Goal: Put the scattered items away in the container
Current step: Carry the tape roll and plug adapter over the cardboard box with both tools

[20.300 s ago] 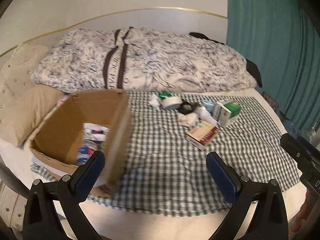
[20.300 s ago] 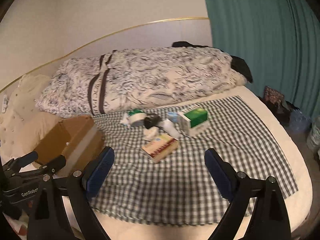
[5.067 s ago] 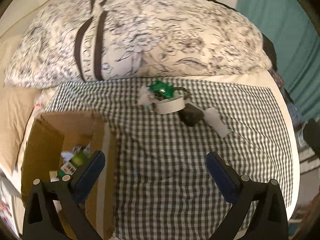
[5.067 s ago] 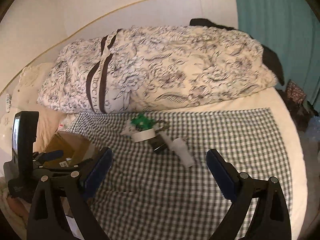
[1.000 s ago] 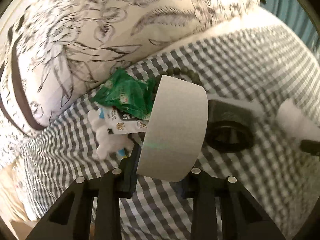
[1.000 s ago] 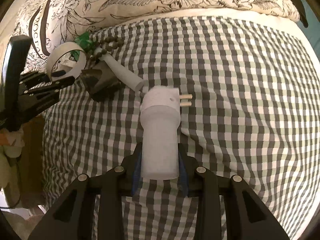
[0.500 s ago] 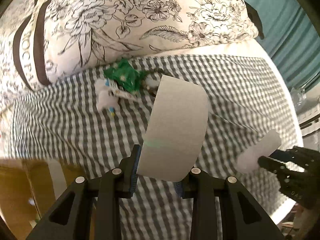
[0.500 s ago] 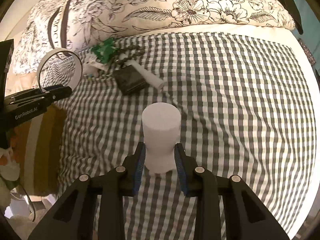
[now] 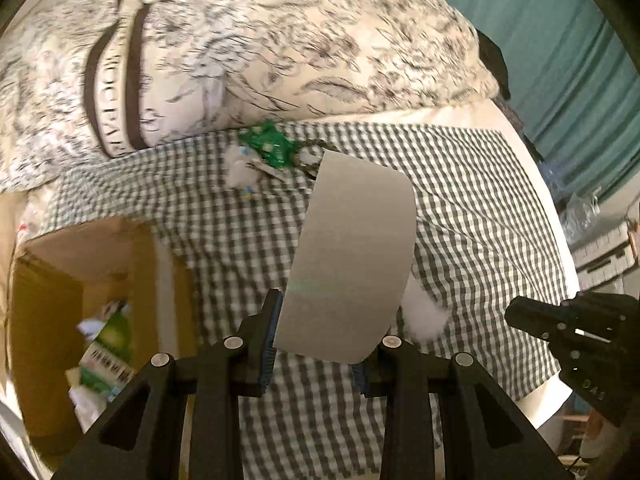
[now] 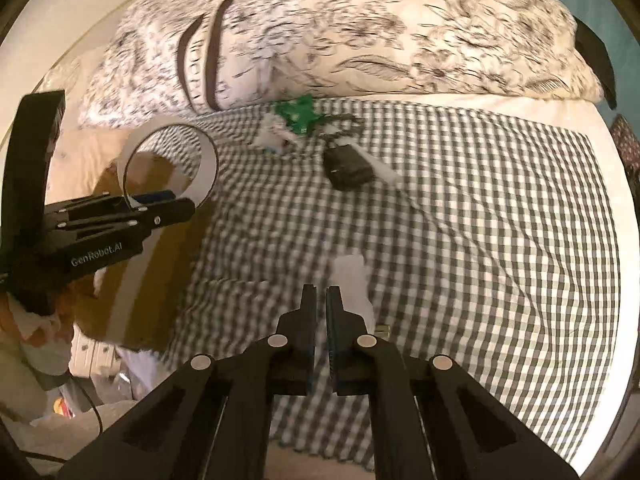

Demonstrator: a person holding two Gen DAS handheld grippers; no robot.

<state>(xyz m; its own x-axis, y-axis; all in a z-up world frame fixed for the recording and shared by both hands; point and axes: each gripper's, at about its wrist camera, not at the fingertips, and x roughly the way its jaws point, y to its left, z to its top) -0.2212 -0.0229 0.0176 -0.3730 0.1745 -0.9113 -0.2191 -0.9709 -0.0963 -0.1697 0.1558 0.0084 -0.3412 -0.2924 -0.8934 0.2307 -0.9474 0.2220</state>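
**Tape roll aloft, white plug on the cloth**

The left gripper point(image 9: 316, 344) is clamped on a broad roll of white tape point(image 9: 352, 256), a smooth matte band bowed into a hoop, pinched by its wall and held up over the bed. From the right wrist view the same roll point(image 10: 208, 160) shows as a thin open ring, sitting above the near corner of the cardboard box point(image 9: 52, 280). That box is plain brown card, open-topped, off the left side of the cloth, with a green-and-white carton point(image 9: 108, 344) and blurred bits of paper lying inside.

The right gripper point(image 10: 321, 312) has its jaws drawn almost together with only a slit between them and nothing in it. Just beyond and to the right of its tips lies a white cylindrical plug adapter point(image 10: 354, 280), blurred, resting on the checked cloth point(image 10: 500, 240), a woven green-and-white gingham, slightly rumpled.

Farther up the cloth: a black boxy charger point(image 10: 346, 164) with a white cable beside it, a crinkled green foil packet point(image 10: 298, 118), and a small white wad point(image 9: 240, 168) next to it. Behind everything, a bulky floral duvet point(image 9: 260, 52) in soft folds. Teal curtain point(image 9: 572, 60) at the right.
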